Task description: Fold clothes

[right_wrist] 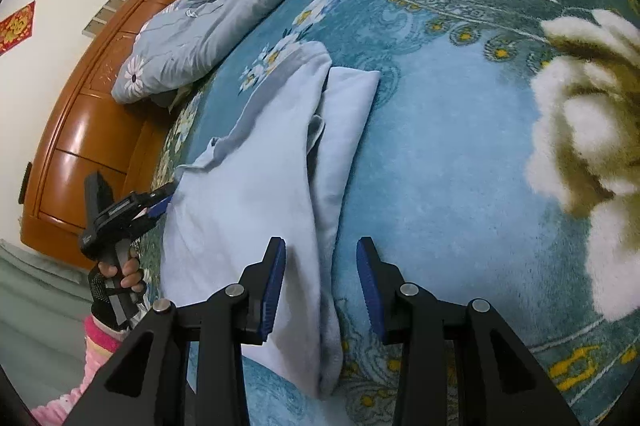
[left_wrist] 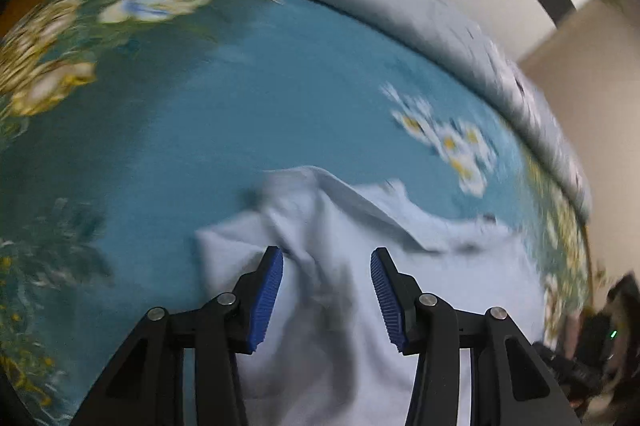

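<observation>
Pale blue garment lying on patterned teal bedspread, running from upper centre of right wrist view down to lower centre. Already doubled lengthwise by the look of it: long fold ridge along right side, second layer peeking out at upper right. In left wrist view same garment fills lower centre, rumpled, ridge running up between the fingers.

Left gripper: jaws spread, cloth beneath but nothing pinched; picture blurred. Also seen at left edge of right wrist view, tips at garment's left edge; contact not certain. Gloved hand on its handle, pink sleeve below.

Right gripper: jaws spread, hovering over garment's near right edge, fold ridge between the pads, no pinch visible.

Grey-blue quilt bunched across upper left, wooden headboard beyond, well apart from work.

Step in hand, judged: taking hold of both near corners for next fold.

Advice:
- Bite all layers at right edge, not top sheet only, or fold will slip apart.
- Flatten the rumple under left jaws before closing.
- Match both grips at same level along hem, so crease lands square.
- Lift low; plush spread likely to drag cloth.
</observation>
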The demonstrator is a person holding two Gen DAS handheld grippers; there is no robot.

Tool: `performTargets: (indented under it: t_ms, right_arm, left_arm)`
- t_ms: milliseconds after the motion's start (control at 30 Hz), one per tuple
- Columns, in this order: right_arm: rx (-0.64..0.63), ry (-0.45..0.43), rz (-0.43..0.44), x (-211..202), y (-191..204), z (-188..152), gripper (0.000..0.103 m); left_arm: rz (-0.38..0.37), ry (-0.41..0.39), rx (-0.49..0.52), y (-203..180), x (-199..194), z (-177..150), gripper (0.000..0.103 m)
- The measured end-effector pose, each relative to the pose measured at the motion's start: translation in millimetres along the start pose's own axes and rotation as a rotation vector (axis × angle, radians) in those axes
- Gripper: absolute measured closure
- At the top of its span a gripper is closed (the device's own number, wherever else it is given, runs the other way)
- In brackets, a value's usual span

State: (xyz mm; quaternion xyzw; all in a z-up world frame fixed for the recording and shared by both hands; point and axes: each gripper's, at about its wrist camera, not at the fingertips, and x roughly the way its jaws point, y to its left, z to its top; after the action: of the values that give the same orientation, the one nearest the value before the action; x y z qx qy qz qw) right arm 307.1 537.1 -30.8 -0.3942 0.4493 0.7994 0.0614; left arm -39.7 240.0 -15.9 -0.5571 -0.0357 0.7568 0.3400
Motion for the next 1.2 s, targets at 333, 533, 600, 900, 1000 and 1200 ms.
performTargets:
  t_ms: [333, 533, 600, 900, 1000, 1200]
  right_arm:
    - [-0.094, -0.073, 0.110, 9, 52, 17, 0.065]
    - [-0.115, -0.032, 0.109, 29, 65, 20, 0.065]
    - [-0.110, -0.041, 0.110, 26, 65, 20, 0.065]
    - [-0.209, -0.129, 0.107, 7, 87, 14, 0.065]
    - [-0.227, -0.062, 0.095, 27, 90, 8, 0.065]
    - [-0.134, -0.009, 0.074, 48, 63, 5, 0.065]
  left_arm:
    - [-0.187, 0.047, -0.126, 28, 18, 10, 0.053]
    - [-0.252, 0.024, -0.224, 50, 21, 6, 0.053]
    - [-0.240, 0.011, -0.223, 56, 18, 6, 0.053]
    - [-0.263, -0.017, -0.179, 44, 29, 14, 0.065]
    - [-0.274, -0.040, -0.189, 49, 27, 15, 0.096]
    - [-0.218, -0.099, -0.108, 42, 11, 28, 0.100]
